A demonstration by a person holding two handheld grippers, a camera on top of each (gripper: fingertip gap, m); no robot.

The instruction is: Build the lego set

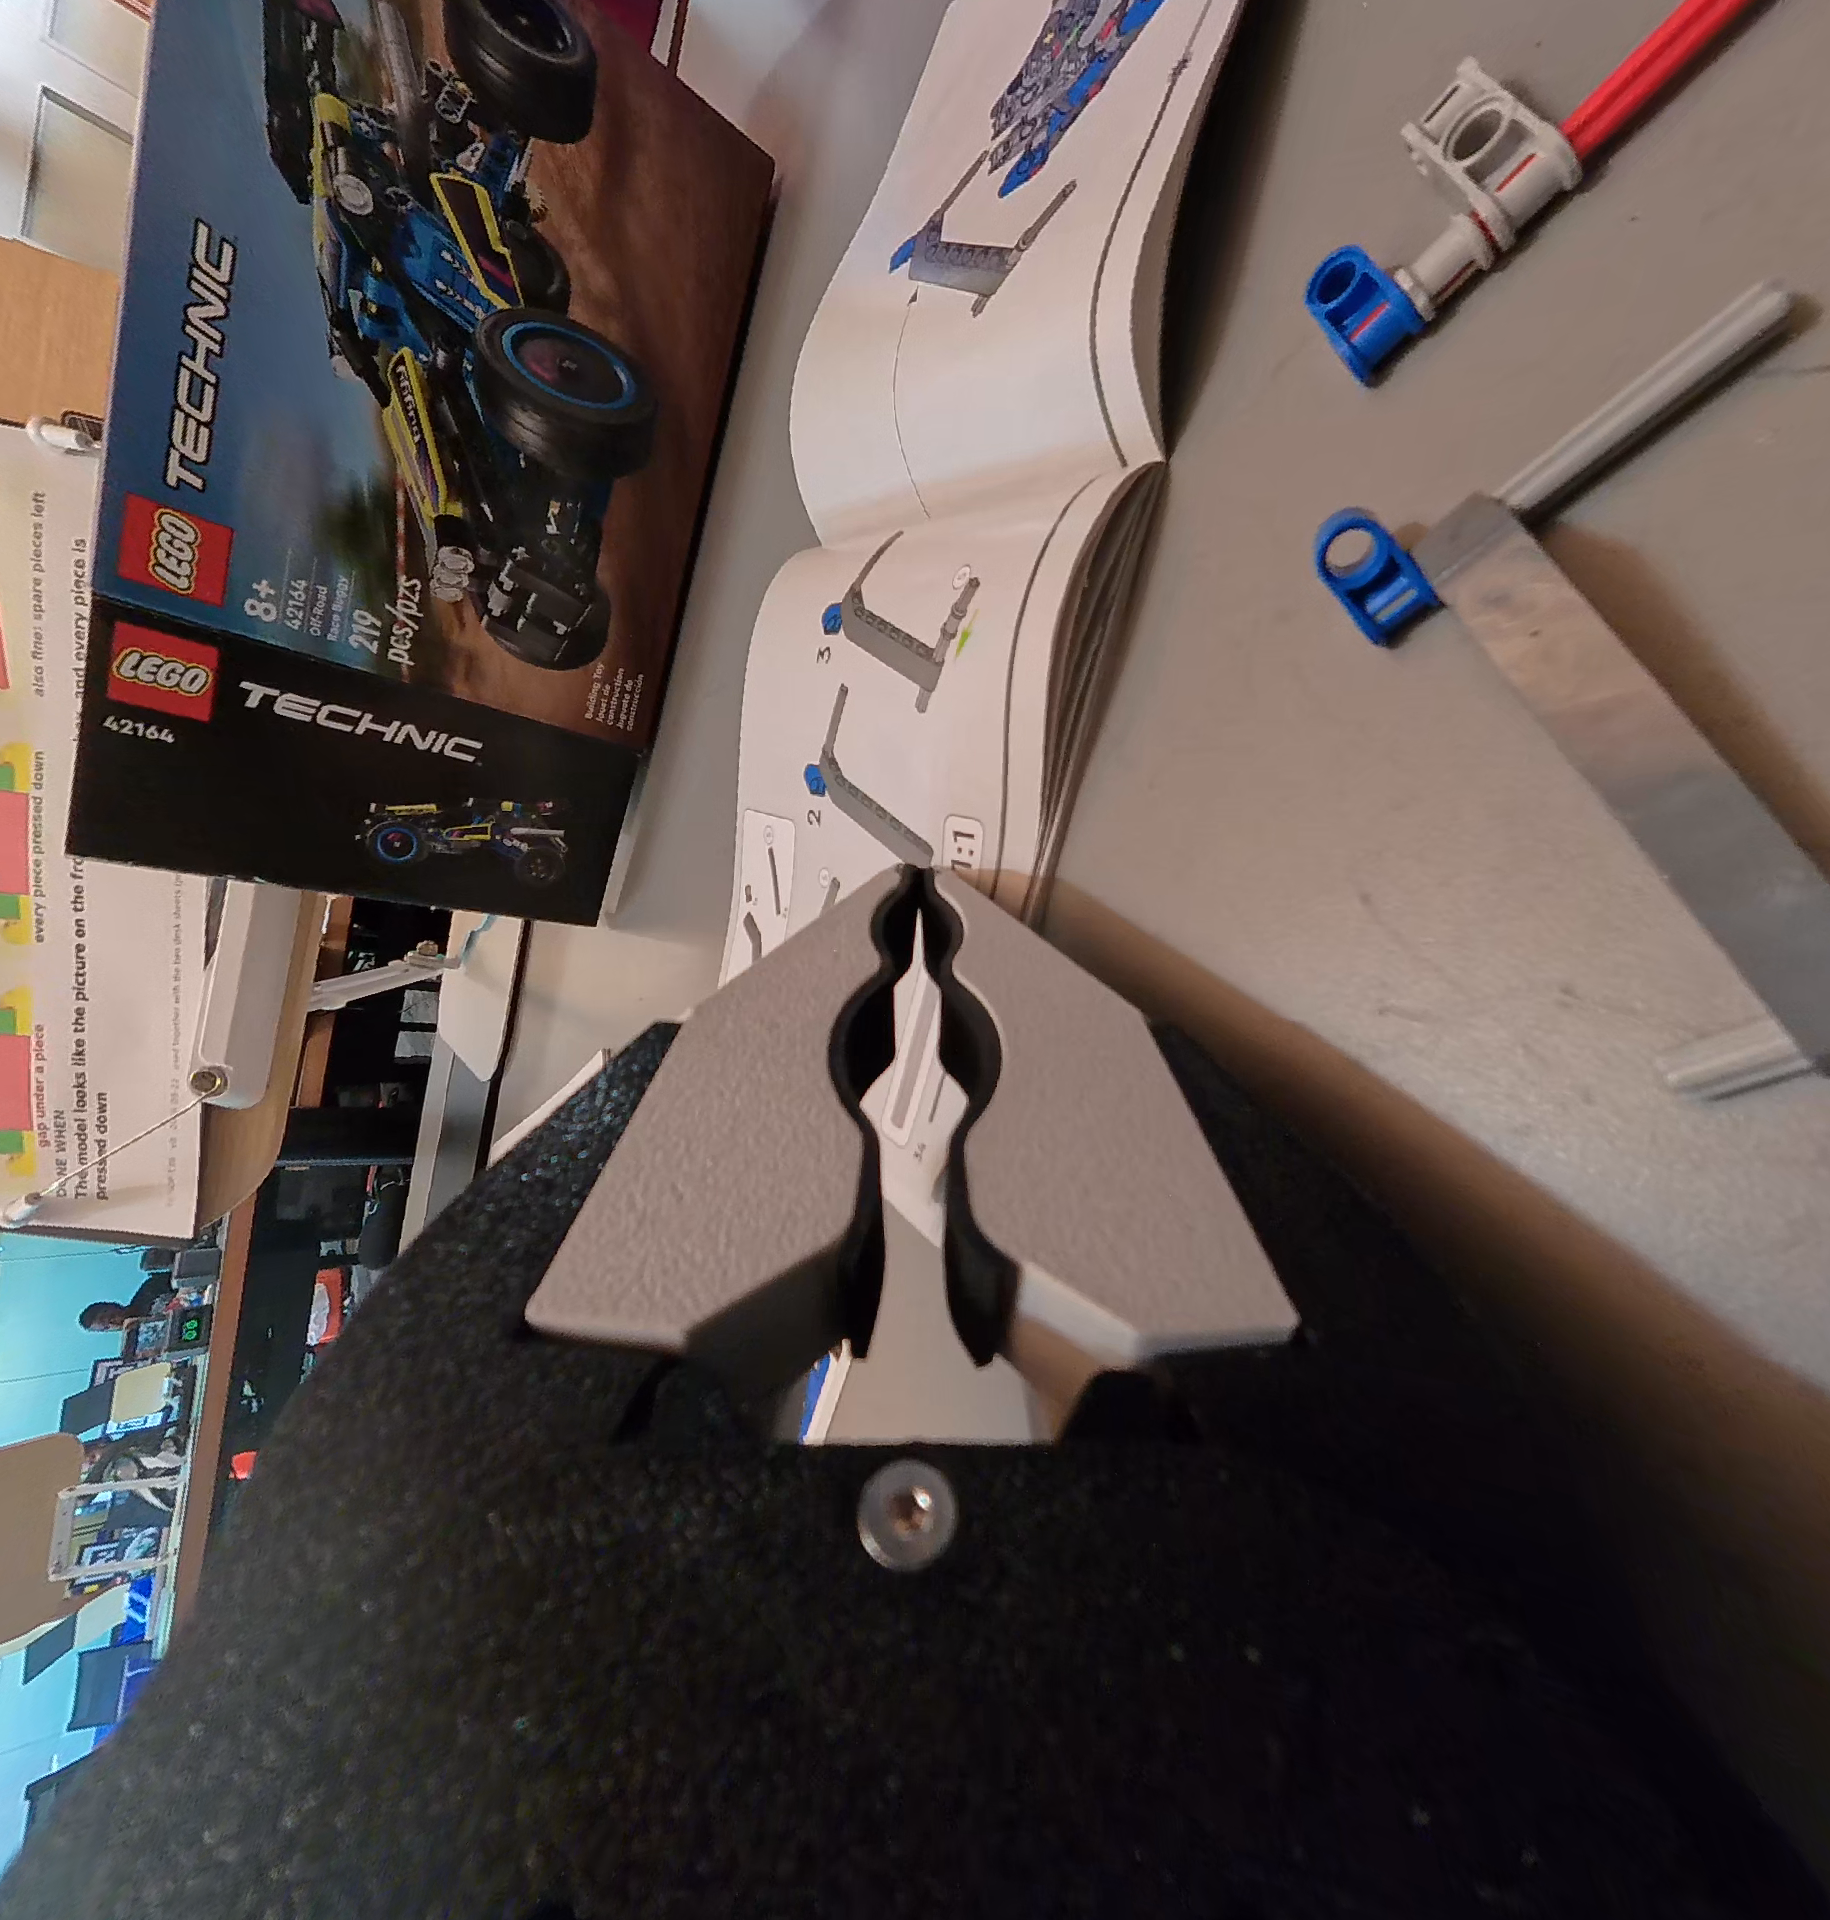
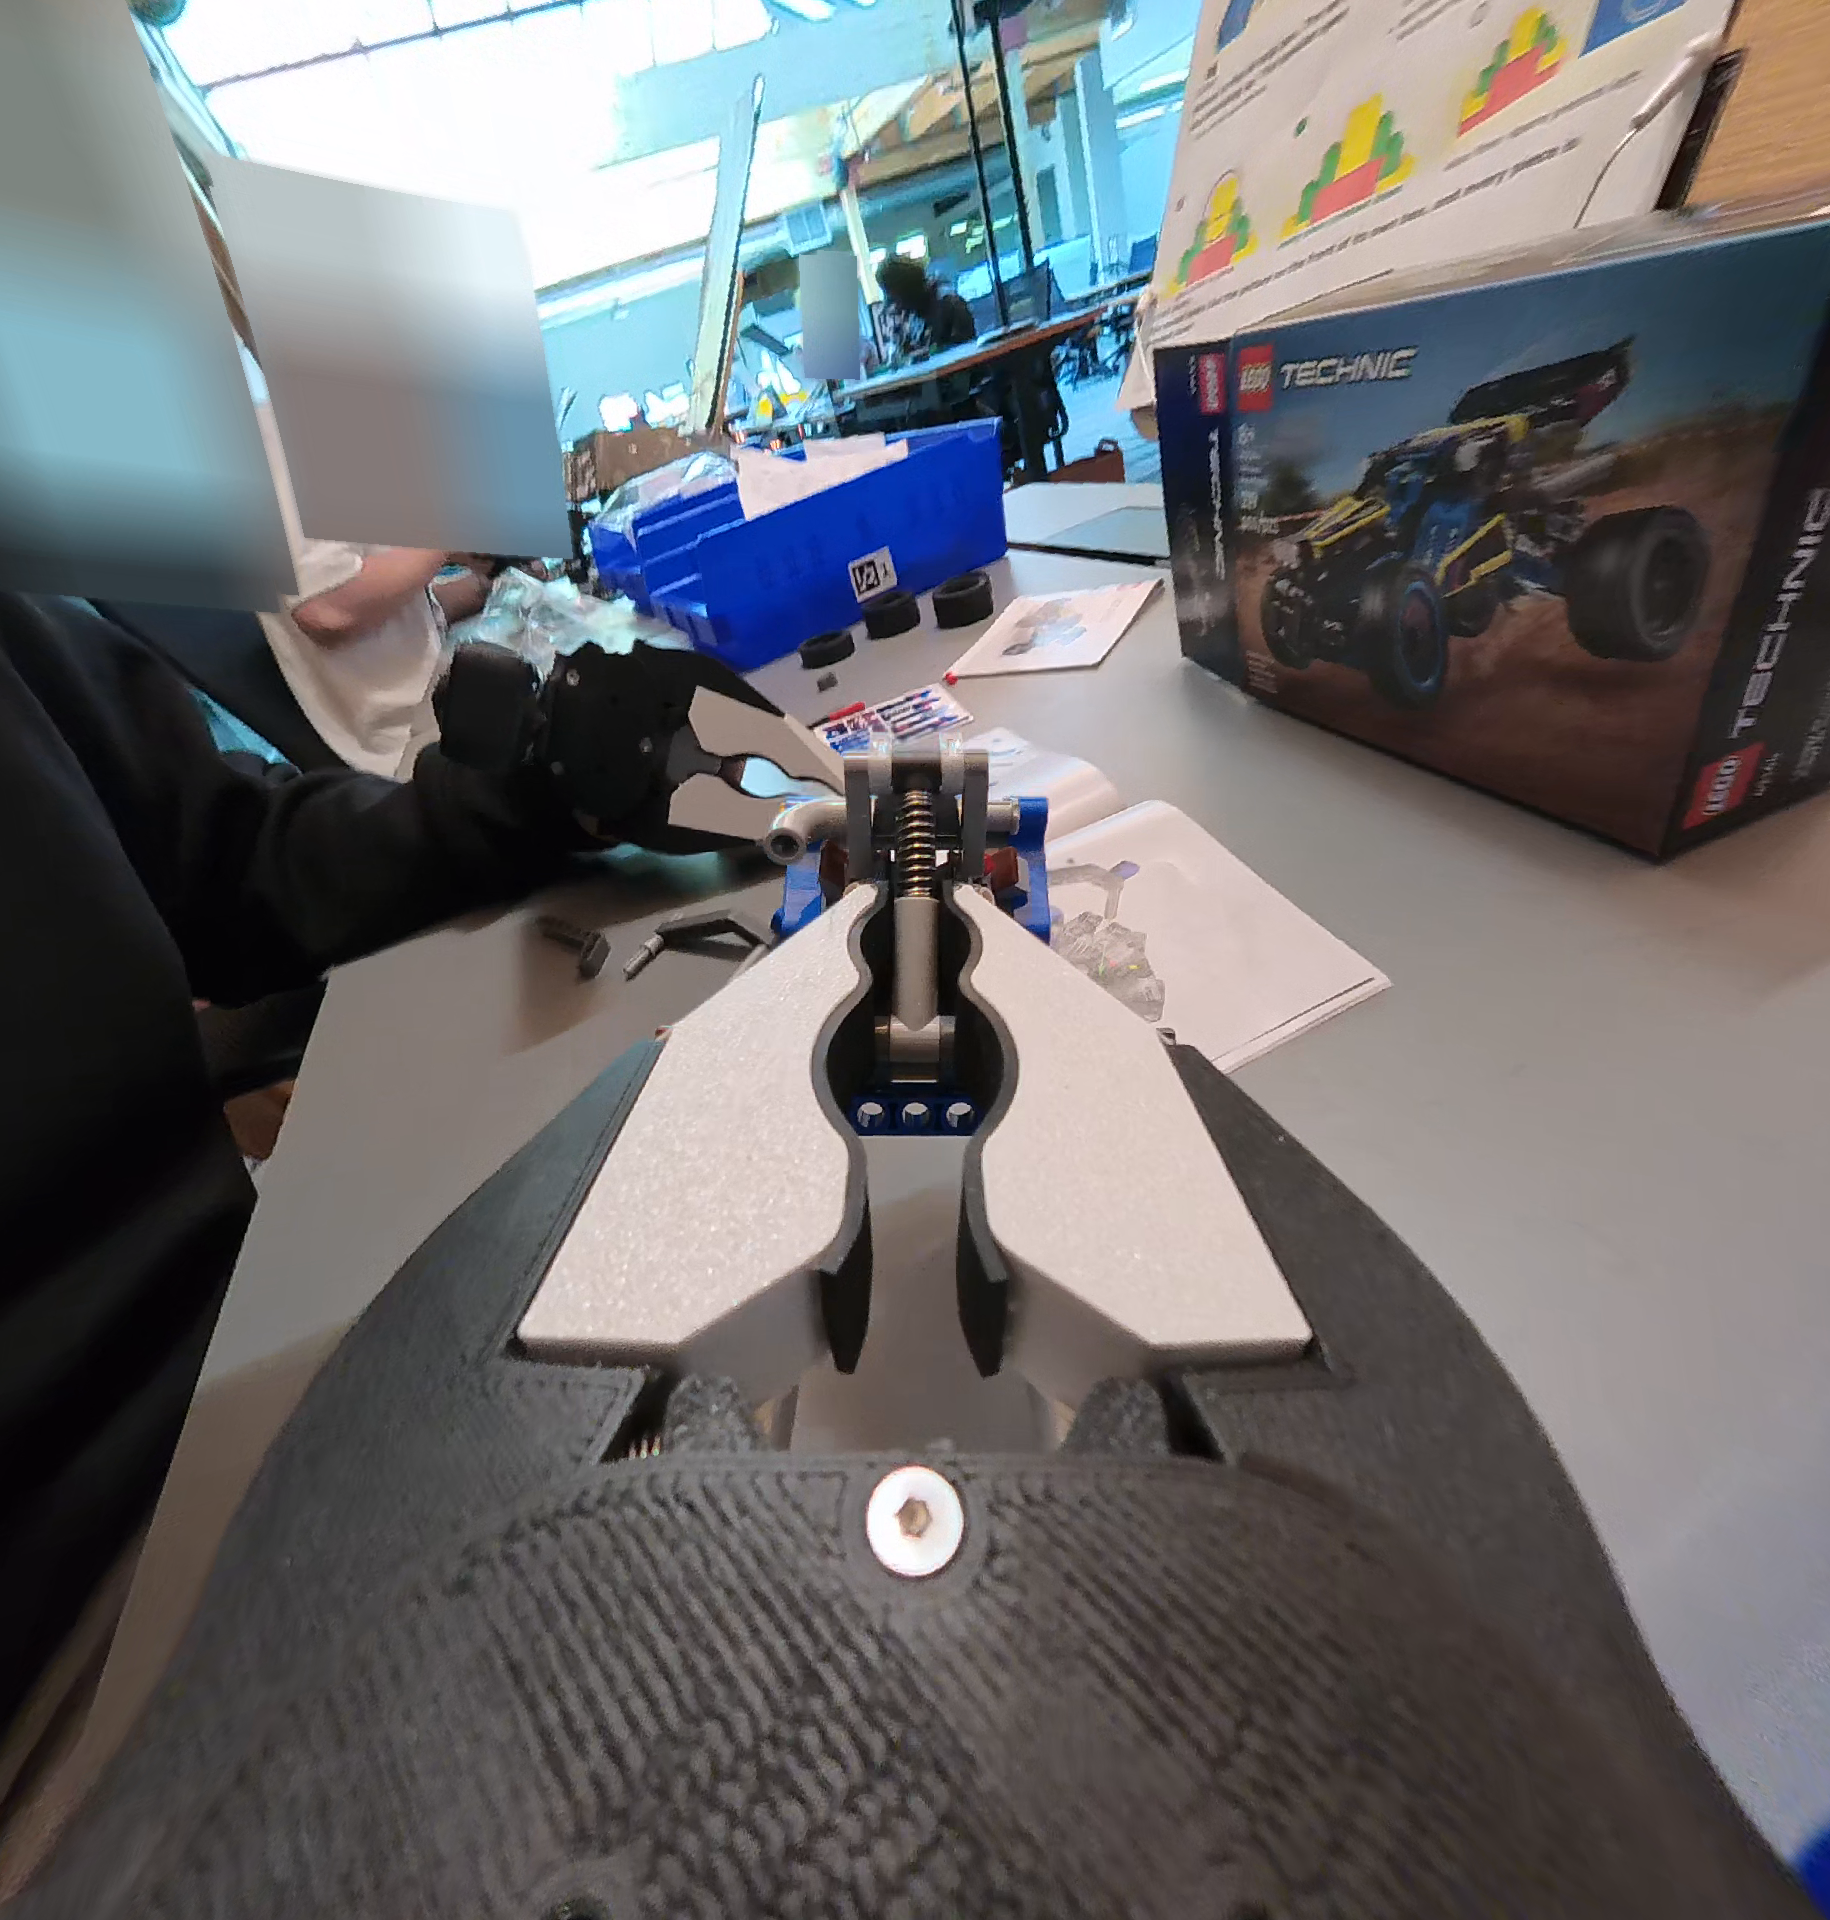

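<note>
The right gripper [image 2: 913, 914] is clamping its two grey wedge-shaped fingers on the partly built grey-and-blue lego chassis with a coiled metal spring shock [image 2: 913, 831], the shock's grey shaft running back between the fingers to a blue three-hole beam deep in the jaws. Just beyond and left of its tips, the left gripper [image 2: 786, 774] is reaching toward a light grey curved pipe piece [image 2: 802, 826] at the model's side; in its own wrist view its fingers [image 1: 776, 1049] are pressed together with nothing visible between them.

To do this step well, I judge the right gripper should be keeping the chassis steady and level just above the grey table [image 2: 1513, 1039] while the left one works, pushing straight along the pin axis rather than twisting. Farther out lie the open white instruction booklet [image 2: 1233, 935], the printed lego box [image 2: 1513, 540] to the right and loose dark grey connector pieces [image 2: 682, 935] to the left.
</note>
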